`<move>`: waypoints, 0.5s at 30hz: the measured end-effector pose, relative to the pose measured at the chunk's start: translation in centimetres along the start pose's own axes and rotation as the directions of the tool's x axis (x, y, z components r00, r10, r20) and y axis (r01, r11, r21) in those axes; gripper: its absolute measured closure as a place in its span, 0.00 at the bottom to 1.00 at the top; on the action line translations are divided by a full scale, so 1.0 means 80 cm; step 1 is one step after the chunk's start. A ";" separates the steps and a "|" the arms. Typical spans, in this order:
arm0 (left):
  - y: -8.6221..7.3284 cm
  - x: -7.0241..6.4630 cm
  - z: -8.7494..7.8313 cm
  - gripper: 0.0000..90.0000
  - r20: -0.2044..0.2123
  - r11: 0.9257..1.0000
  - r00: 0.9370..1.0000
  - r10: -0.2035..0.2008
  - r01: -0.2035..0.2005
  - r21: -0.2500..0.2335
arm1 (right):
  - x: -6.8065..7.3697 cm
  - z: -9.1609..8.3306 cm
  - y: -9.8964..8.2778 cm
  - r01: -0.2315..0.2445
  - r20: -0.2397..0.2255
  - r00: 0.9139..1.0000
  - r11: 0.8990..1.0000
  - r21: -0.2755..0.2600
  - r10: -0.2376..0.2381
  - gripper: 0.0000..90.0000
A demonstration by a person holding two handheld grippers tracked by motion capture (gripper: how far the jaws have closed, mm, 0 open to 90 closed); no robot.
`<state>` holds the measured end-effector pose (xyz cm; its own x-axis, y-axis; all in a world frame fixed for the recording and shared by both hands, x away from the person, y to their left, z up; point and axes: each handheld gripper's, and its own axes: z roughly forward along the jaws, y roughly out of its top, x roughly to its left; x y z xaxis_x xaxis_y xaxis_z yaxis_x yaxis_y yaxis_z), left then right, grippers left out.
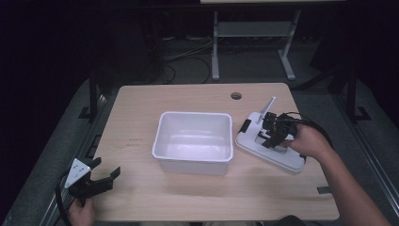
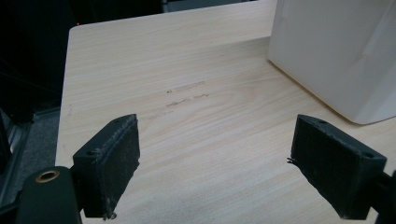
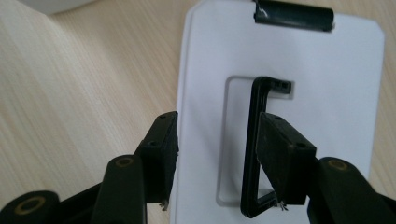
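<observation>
White rectangular plastic lid (image 1: 270,147) lies flat, right of centre in the high view, beside open white plastic bin (image 1: 194,141). Right gripper (image 3: 217,156) over its black hinged handle (image 3: 256,149), jaws half spread, nothing pinched (grasp, lift and fitting seemingly all ahead). Left gripper (image 2: 229,168) lower left, jaws wide, empty.

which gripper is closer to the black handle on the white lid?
Right. The right gripper is over the white lid, fingers open beside its black handle. The left gripper sits across the table beyond the white bin.
</observation>
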<state>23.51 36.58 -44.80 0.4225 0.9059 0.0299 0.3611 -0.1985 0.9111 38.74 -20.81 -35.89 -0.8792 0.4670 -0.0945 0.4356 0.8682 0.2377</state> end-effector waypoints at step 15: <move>0.000 0.001 0.000 0.17 0.000 1.000 1.000 0.002 -0.002 0.002 | -0.021 0.027 -0.017 -0.036 0.029 0.999 0.999 0.023 0.035 0.56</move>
<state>23.55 36.64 -44.85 0.4230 0.9055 0.0320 0.3621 -0.2013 0.9101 40.04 -22.40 -38.10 -0.8574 0.5020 -0.1136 0.4712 0.8544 0.2188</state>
